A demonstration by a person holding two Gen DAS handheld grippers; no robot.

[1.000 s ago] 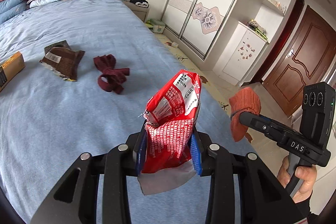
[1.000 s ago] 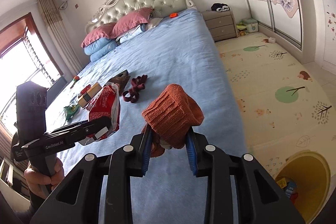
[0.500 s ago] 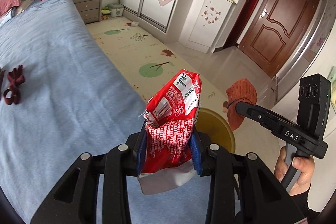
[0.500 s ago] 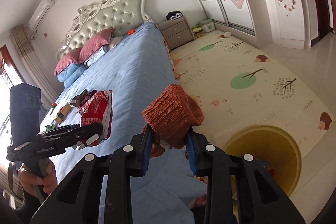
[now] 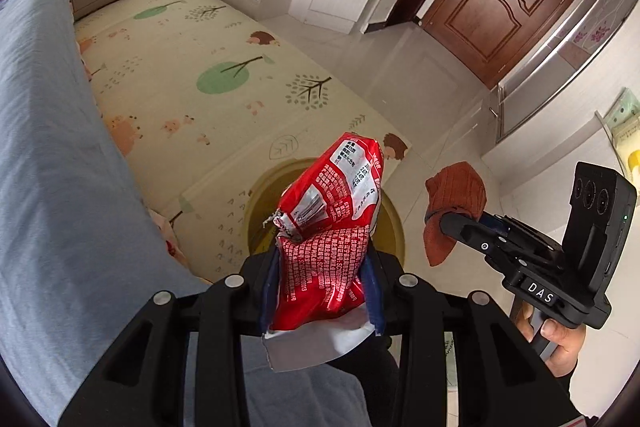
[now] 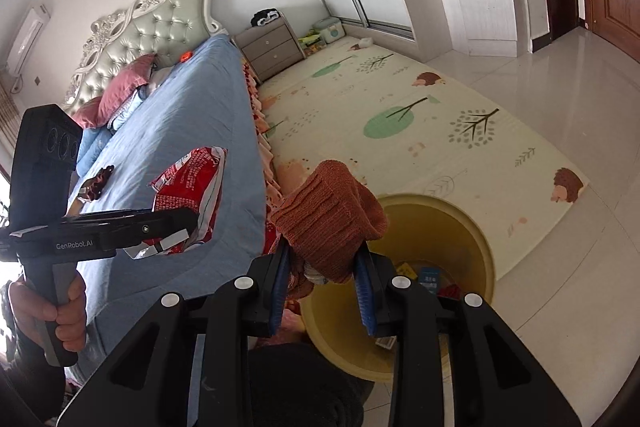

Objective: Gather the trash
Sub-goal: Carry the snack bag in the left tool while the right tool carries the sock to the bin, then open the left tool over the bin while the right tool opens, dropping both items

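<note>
Glossy crinkled foil snack bag (image 5: 332,227), ribbed knit orange cloth (image 6: 330,219), smooth yellow plastic bin (image 6: 476,247), matt blue bedsheet (image 6: 192,115).

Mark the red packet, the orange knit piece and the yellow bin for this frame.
red packet (image 5: 332,227), left wrist view, on its printed face above the fingers.
orange knit piece (image 6: 332,223), right wrist view, on its ribbed side.
yellow bin (image 6: 486,247), right wrist view, on its right rim.

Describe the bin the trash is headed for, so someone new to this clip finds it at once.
Start at the blue bed and go to its foot corner. On the floor there, at the play mat's edge, stands a round yellow bin. It is the only open-topped container, with some litter already inside.
</note>
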